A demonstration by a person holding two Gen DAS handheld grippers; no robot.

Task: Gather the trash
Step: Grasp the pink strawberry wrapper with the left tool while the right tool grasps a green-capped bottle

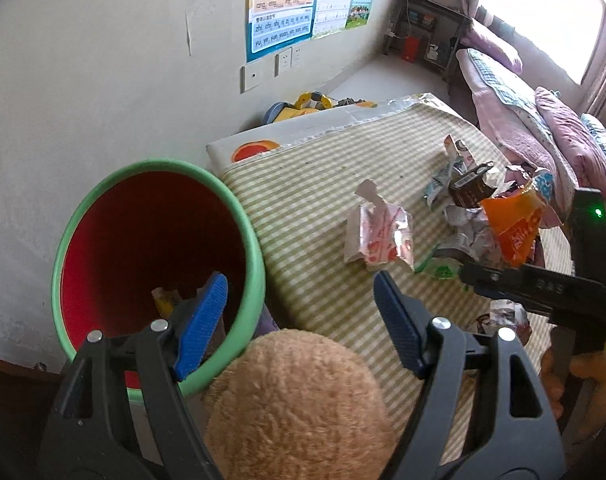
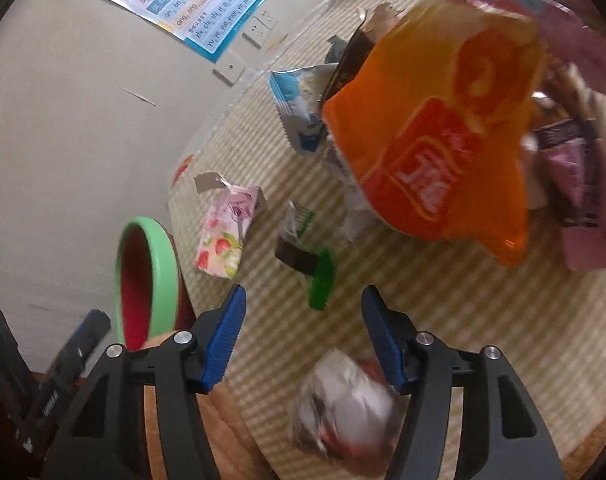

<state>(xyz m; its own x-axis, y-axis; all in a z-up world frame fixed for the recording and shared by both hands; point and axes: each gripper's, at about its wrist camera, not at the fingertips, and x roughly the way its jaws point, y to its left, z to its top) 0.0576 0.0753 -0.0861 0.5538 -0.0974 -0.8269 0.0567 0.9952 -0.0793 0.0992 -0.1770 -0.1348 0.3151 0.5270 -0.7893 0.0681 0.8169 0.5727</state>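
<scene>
Green-rimmed bin (image 1: 155,256) sits against the counter (image 1: 311,200) edge, left tool (image 1: 301,304) spread, empty, above it. Right tool (image 2: 303,312) spread, gripping nothing; crumpled wrapper (image 2: 343,404) blurred below it, orange packet (image 2: 435,128) on the trash pile.

- One bin (image 1: 159,256), green rim, red inside.
- One pink strawberry carton (image 1: 379,236), flattened.
- One orange wrapper (image 2: 443,136).
- One green-edged scrap (image 2: 321,280).
- One crumpled silver wrapper (image 2: 343,404).
- Perhaps four more wrappers heaped behind; too tangled to count.
</scene>
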